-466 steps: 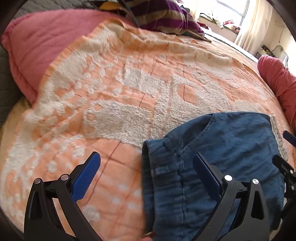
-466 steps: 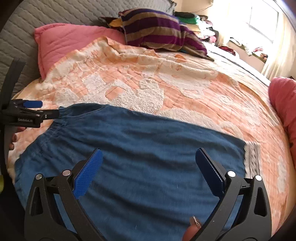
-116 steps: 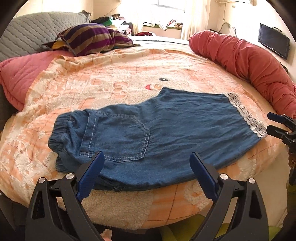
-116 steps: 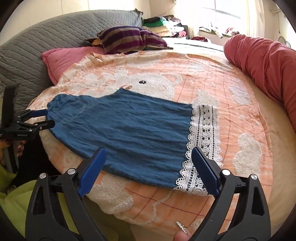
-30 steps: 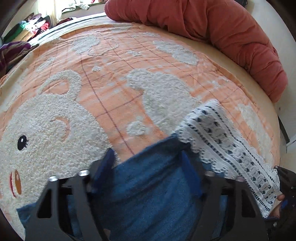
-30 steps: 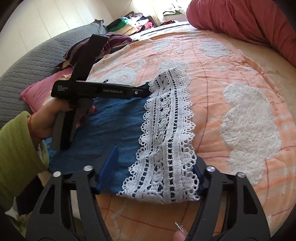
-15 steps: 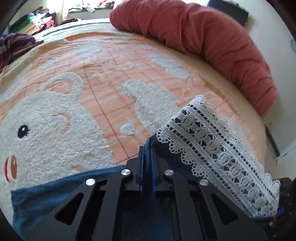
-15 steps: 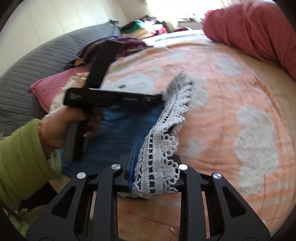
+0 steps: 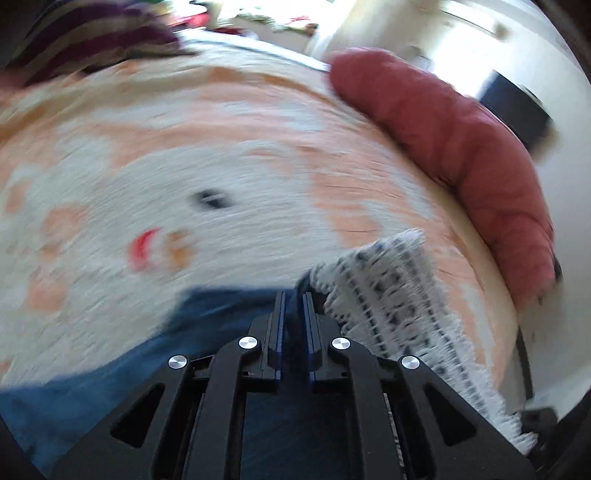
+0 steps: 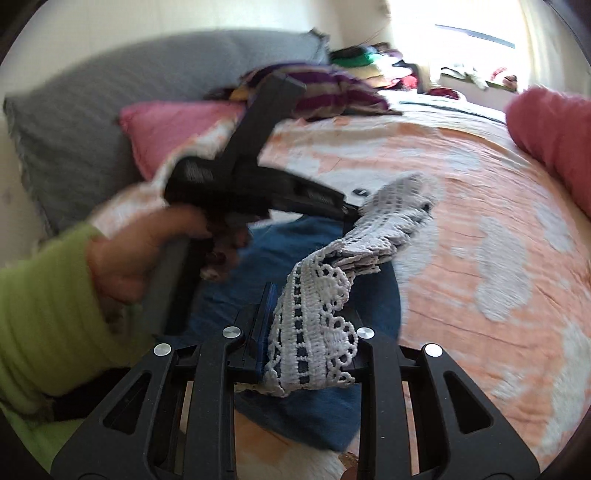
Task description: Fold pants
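Blue denim pants (image 9: 207, 325) with a white lace hem (image 9: 399, 295) lie on an orange and white bed blanket (image 9: 229, 155). My left gripper (image 9: 293, 299) is shut on the pants' hem corner and holds it lifted. In the right wrist view my right gripper (image 10: 295, 306) is shut on the lace hem (image 10: 314, 332) at its near corner, also lifted. The left gripper (image 10: 347, 212) shows there too, held by a hand in a green sleeve, pinching the far end of the lace. The denim (image 10: 291, 243) hangs below both.
A long red bolster (image 9: 461, 147) runs along the bed's right edge. A pink pillow (image 10: 173, 125), a striped purple cushion (image 10: 317, 88) and a grey quilted headboard (image 10: 92, 92) stand at the left end. Clothes are piled by the bright window (image 10: 476, 33).
Both grippers, shut on the hem, have lifted it higher and swung it leftward over the pants toward the waistband end. The views are motion blurred.
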